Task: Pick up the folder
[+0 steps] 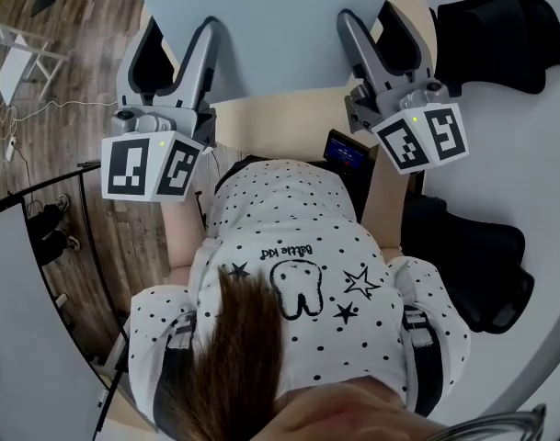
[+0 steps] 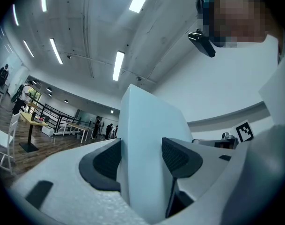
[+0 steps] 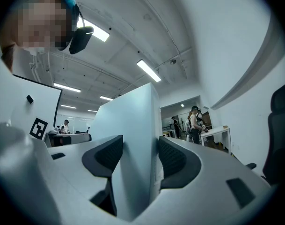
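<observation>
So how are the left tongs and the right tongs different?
The left tongs pinch the folder at its left edge; the right tongs pinch its right edge. The left tongs have wood floor beside them, the right a white surface. Both are shut on the folder.

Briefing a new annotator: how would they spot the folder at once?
Look above the person's spotted shirt, past the cream table, to the head view's top. The folder is the broad, flat, pale blue sheet clamped by both the left tool and the right tool; the nearby chairs are black and bulky.
</observation>
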